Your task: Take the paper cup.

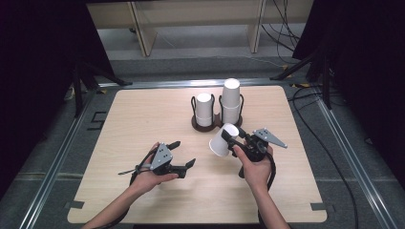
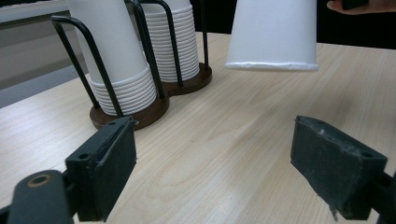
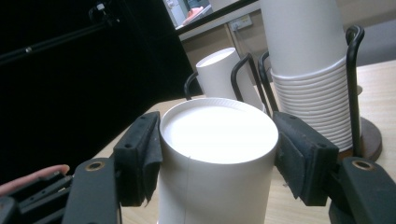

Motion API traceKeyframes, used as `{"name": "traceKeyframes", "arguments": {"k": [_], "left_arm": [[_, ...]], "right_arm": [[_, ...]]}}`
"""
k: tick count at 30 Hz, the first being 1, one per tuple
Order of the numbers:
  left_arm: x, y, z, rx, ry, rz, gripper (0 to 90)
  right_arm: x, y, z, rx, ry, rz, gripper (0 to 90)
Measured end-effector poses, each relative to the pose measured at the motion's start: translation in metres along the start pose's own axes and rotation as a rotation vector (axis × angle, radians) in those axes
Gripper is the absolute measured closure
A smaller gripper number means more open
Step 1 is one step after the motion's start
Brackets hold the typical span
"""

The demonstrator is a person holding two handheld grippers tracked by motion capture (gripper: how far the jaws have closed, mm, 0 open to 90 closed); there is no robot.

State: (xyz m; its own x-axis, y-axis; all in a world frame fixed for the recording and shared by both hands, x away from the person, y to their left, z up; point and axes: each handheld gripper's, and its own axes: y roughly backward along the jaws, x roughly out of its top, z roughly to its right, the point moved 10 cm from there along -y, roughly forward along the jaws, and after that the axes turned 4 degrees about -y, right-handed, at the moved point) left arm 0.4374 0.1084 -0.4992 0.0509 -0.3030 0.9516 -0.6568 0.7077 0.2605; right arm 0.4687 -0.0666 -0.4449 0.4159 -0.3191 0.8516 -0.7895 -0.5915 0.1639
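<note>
While the right gripper pinched a white paper cup near the middle of the high view, the cup hung tipped above the wooden table. Its closed bottom faced the right gripper view. Just behind it, toward the top of the frame, stood a dark cup rack with two stacks of cups. At lower left, the left gripper had its jaws spread wide, holding nothing.

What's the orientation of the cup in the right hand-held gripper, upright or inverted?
Inverted and tilted: the cup shows its closed base to the right hand-held gripper camera, its rim facing down above the table.
</note>
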Motion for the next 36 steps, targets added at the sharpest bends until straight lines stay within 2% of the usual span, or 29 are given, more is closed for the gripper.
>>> {"name": "traceKeyframes", "arguments": {"k": [2, 3, 4, 5, 6, 7, 8, 10, 14, 16, 17, 20, 21, 23, 25, 30, 31, 32, 33, 36], "left_arm": [[0.001, 0.0, 0.001, -0.002, 0.009, 0.004, 13.1], [0.002, -0.001, 0.001, -0.003, 0.007, 0.007, 12.6], [0.002, -0.001, 0.001, -0.006, 0.008, 0.008, 12.1], [0.002, -0.002, 0.002, -0.009, 0.009, 0.008, 11.3], [0.002, -0.002, 0.002, -0.011, 0.006, 0.006, 10.5], [0.004, -0.004, 0.004, -0.016, 0.012, 0.025, 9.9], [0.003, -0.004, 0.004, -0.011, 0.008, 0.008, 8.7], [0.005, -0.007, 0.005, -0.019, 0.012, 0.016, 7.2], [0.005, -0.011, 0.009, -0.03, 0.006, 0.007, 5.7], [0.007, -0.013, 0.011, -0.036, 0.006, 0.018, 5.5], [0.008, -0.015, 0.011, -0.039, 0.007, 0.033, 5.4], [0.009, -0.017, 0.012, -0.044, 0.008, 0.026, 4.9], [0.011, -0.02, 0.013, -0.051, 0.014, 0.046, 4.4], [0.013, -0.021, 0.015, -0.058, 0.002, 0.031, 3.5], [0.017, -0.025, 0.018, -0.07, 0.003, 0.05, 2.7], [0.023, -0.031, 0.023, -0.095, -0.001, 0.046, 1.8], [0.026, -0.034, 0.026, -0.102, -0.005, 0.044, 1.8], [0.026, -0.034, 0.026, -0.102, -0.005, 0.044, 1.8], [0.029, -0.038, 0.028, -0.108, -0.011, 0.056, 1.7], [0.031, -0.042, 0.029, -0.111, -0.017, 0.047, 1.6]], "right_arm": [[0.001, -0.001, 0.001, 0.006, 0.001, 0.006, 35.9], [0.001, -0.001, 0.001, 0.015, -0.039, 0.006, 35.9], [0.002, -0.001, 0.001, 0.024, -0.054, 0.007, 35.9], [0.002, -0.002, 0.003, 0.026, -0.051, 0.014, 35.9], [0.002, -0.002, 0.003, 0.032, -0.073, 0.014, 35.9], [0.003, -0.003, 0.004, 0.032, -0.076, 0.014, 35.9], [0.003, -0.003, 0.004, 0.029, -0.091, 0.01, 35.9], [0.003, -0.004, 0.006, 0.035, -0.122, 0.01, 35.9], [0.003, -0.006, 0.012, 0.032, -0.133, 0.01, 35.9], [0.003, -0.007, 0.014, 0.027, -0.155, 0.007, 35.9], [0.003, -0.007, 0.015, 0.03, -0.147, 0.01, 35.9], [0.004, -0.008, 0.017, 0.029, -0.166, 0.012, 35.9], [0.003, -0.008, 0.018, 0.026, -0.17, 0.01, 35.9], [0.004, -0.009, 0.018, 0.03, -0.179, 0.011, 35.9], [0.004, -0.009, 0.018, 0.028, -0.181, 0.011, 35.8], [0.004, -0.01, 0.019, 0.028, -0.184, 0.008, 35.8], [0.005, -0.011, 0.017, 0.045, -0.187, 0.017, 35.9], [0.002, -0.01, 0.017, 0.03, -0.186, -0.003, 35.8], [0.002, -0.011, 0.018, 0.028, -0.177, -0.002, 35.8], [0.002, -0.012, 0.019, 0.021, -0.178, 0.0, 35.9]]}}
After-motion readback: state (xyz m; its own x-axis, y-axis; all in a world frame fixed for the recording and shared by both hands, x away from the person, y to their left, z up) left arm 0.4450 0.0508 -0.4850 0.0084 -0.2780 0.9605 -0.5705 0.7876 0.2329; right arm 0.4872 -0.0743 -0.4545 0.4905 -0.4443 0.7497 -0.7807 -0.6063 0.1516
